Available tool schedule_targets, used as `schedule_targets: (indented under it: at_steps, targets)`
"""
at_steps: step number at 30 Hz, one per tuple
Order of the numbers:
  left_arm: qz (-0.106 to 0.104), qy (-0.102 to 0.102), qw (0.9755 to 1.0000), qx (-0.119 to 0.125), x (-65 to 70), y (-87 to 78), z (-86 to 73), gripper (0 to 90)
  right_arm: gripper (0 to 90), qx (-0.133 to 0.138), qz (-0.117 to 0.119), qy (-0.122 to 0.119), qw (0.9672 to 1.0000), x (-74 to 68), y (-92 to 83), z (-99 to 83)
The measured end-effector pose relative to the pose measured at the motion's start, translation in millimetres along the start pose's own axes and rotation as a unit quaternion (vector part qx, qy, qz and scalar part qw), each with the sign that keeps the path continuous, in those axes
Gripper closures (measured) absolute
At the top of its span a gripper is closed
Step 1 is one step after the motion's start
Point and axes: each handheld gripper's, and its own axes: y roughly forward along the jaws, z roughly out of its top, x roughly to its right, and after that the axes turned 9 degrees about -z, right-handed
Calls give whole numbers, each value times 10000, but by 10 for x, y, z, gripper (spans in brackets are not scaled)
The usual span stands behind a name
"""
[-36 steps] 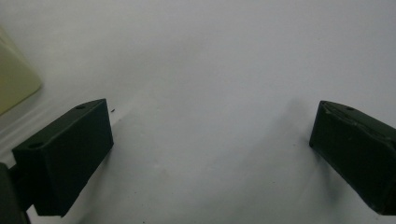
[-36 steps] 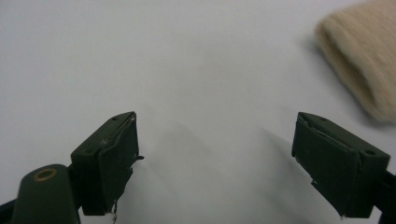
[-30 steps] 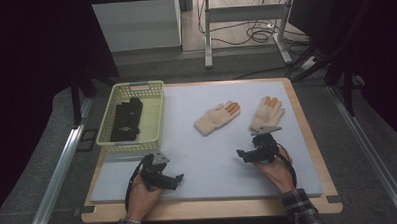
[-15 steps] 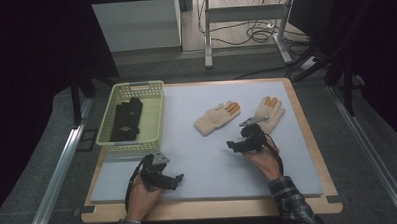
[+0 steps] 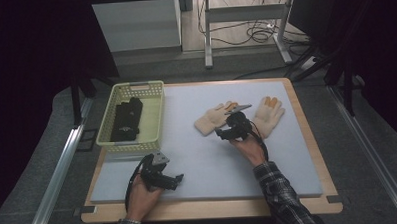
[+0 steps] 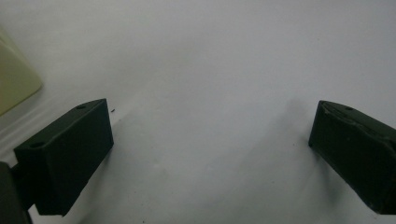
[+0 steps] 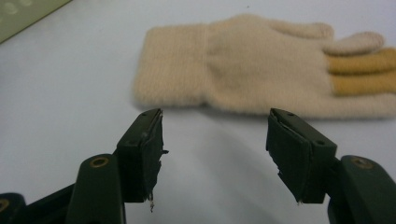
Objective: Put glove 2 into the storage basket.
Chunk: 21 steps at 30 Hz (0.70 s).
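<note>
Overhead, a wooden worktop [image 5: 307, 138] carries a pale grey mat [image 5: 198, 157] that covers most of its top. At the mat's left edge stands a light green plastic basket [image 5: 135, 88], and a dark glove [image 5: 126, 119] lies inside it. Two cream knitted gloves with orange fingertips lie flat toward the far right of the mat: the left glove [image 5: 212, 119] and, just beside it, the right glove [image 5: 269, 114]. The right gripper [image 5: 226, 132], held in the person's hand, sits between these two gloves. In the right gripper view the left glove [image 7: 243, 65] lies just ahead of the fingers [image 7: 144, 154], cuff nearest, not touched; the fingers have just been closing and stand partly apart with nothing between them. The left gripper [image 5: 175, 182] rests near the front edge, well away from the gloves; its fingers [image 6: 70, 154] are spread wide over bare mat, holding nothing.
</note>
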Motion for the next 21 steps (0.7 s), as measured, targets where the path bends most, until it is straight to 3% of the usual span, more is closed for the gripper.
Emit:
schedule_targets:
  at_steps: [9,18,21]
  targets:
    - [2,7,10000,-8,-2,-1,0,2,191,37,-220,-12,9998,12,269,252]
    - [-3,-2,10000,1,0,-1,-1,2,136,-82,-531,165,9984,84,587,363]
    - [-3,-3,10000,0,0,-1,0,2,140,-95,-530,285,9981,131,680,359]
